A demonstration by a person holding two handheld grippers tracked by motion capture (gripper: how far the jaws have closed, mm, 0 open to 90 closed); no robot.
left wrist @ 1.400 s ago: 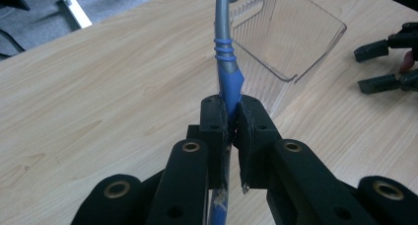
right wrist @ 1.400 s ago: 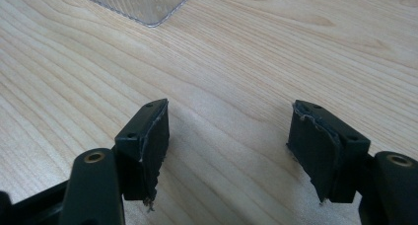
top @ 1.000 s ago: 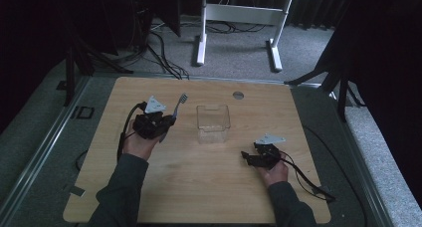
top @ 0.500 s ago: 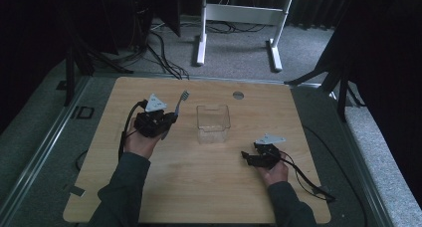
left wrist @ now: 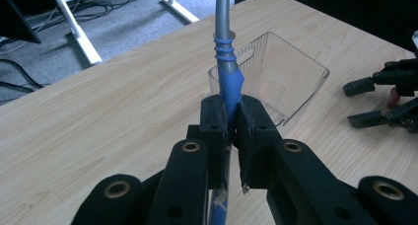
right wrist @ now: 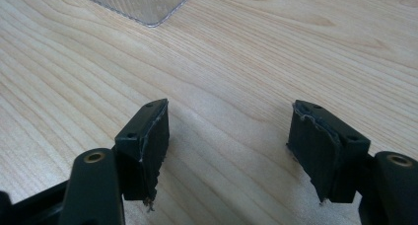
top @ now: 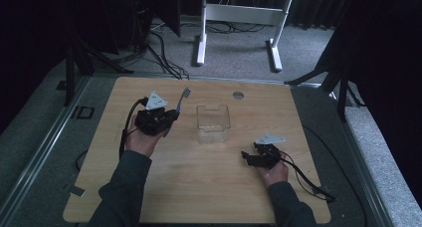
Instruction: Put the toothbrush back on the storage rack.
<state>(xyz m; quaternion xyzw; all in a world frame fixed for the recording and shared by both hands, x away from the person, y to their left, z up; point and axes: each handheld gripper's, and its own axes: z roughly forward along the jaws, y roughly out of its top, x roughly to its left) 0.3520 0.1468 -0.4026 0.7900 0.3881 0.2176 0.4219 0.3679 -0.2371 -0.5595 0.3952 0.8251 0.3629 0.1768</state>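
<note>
Wooden desk (top: 199, 182) carried a clear tub (top: 212, 122); left gripper (left wrist: 228, 117) clenched what looked like a fork (top: 182, 101), right gripper (right wrist: 229, 136) rested released.

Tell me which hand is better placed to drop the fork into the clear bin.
Left. The left gripper is already clamped on the fork, with the bin just beyond it. The right gripper sits open and empty on the table.

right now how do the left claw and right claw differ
The left claw is shut on a blue-handled fork; the right claw stands open, holding nothing. In the high view the left is lifted near the clear container, the right low over the table. Both are black.
</note>
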